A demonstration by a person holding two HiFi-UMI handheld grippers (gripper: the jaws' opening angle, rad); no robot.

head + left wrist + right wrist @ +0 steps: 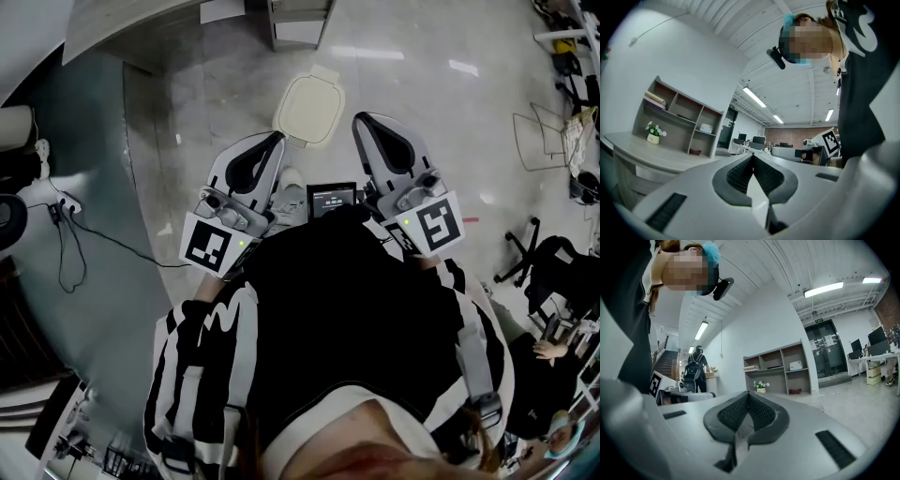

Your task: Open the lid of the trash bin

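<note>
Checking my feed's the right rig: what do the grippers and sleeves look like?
Both the left gripper and right gripper have pale grey shells, dark ribbed pads and a white cube with black square markers. The sleeves are black-and-white striped.

Top: black, with black-and-white striped sleeves (202, 366)
Left gripper (275, 142): grey shell, black ribbed pads (246, 169), black-and-white marker cube (208, 244)
Right gripper (362, 123): same build

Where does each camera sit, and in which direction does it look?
Head view: on the head, steeply down at trash bin lid; left gripper, right gripper, sleeves show.
Left gripper view: on that gripper, along shut jaws toward the shelf unit; torso at right.
Right gripper view: likewise; torso at left.
Both gripper views share the shelf unit.
</note>
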